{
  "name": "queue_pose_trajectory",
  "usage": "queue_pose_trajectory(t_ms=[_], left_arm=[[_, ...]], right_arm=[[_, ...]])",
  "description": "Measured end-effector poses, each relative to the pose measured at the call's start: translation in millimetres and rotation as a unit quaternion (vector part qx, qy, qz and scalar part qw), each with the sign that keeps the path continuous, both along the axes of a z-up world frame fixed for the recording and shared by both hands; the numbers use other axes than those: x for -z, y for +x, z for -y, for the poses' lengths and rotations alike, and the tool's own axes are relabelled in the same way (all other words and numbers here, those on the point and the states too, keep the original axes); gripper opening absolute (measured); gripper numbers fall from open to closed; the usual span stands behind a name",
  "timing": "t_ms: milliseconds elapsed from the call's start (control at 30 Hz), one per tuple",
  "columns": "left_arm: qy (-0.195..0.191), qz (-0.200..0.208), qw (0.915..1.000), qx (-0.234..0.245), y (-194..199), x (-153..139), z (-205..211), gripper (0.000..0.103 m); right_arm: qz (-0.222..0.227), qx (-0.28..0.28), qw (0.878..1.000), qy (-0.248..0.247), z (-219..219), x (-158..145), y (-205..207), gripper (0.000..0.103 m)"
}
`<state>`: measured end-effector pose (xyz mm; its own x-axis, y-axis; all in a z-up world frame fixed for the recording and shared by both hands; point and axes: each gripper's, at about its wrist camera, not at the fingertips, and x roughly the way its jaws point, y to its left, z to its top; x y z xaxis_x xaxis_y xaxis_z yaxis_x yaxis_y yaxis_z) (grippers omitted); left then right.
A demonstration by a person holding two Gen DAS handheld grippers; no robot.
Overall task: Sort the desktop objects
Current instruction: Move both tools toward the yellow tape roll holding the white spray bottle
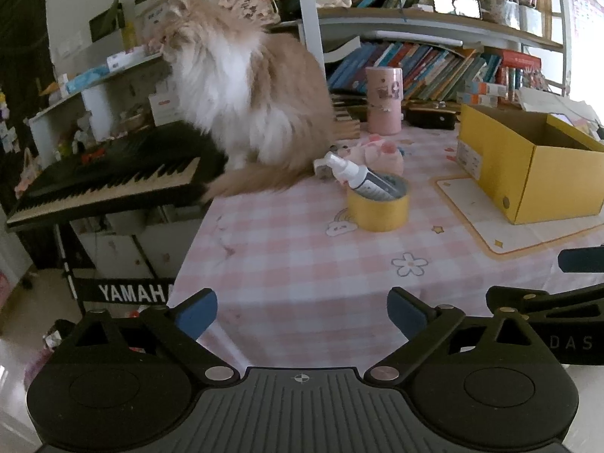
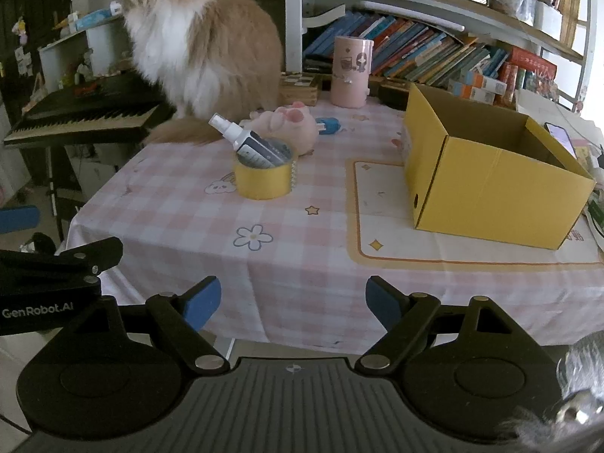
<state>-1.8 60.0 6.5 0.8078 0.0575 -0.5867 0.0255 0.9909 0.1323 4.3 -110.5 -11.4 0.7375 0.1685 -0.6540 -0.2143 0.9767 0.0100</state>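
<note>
A yellow tape roll (image 1: 377, 207) (image 2: 263, 181) lies flat on the pink checked tablecloth (image 1: 294, 264) (image 2: 181, 211). A white spray bottle (image 1: 358, 177) (image 2: 245, 139) leans inside the roll. A pink plush toy (image 1: 381, 153) (image 2: 290, 122) lies behind it. An open yellow cardboard box (image 1: 528, 166) (image 2: 487, 177) stands at the right on a cream mat (image 2: 381, 226). My left gripper (image 1: 302, 311) and my right gripper (image 2: 292, 302) are both open and empty, held before the table's front edge.
A fluffy orange and white cat (image 1: 241, 90) (image 2: 196, 45) sits at the table's back left. A Yamaha keyboard (image 1: 113, 181) (image 2: 83, 117) stands left of the table. A pink cylinder (image 1: 383, 100) (image 2: 351, 71) and bookshelves (image 2: 434, 53) are at the back.
</note>
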Motion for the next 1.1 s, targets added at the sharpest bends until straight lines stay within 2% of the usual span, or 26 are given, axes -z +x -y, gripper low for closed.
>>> queue_pose_trajectory(t_ms=[800,1100], left_arm=[[0.006,-0.014,0.9997,-0.021,20.2,5.1,4.0,0.1],[0.009,-0.006,0.9997,-0.02,34.2,8.6,2.7,0.1]], right_arm=[[-0.014,-0.024,1.0,-0.004,0.3,5.5,36.9,0.085],[-0.015,-0.034,0.999,-0.006,-3.9,6.3,58.7,0.085]])
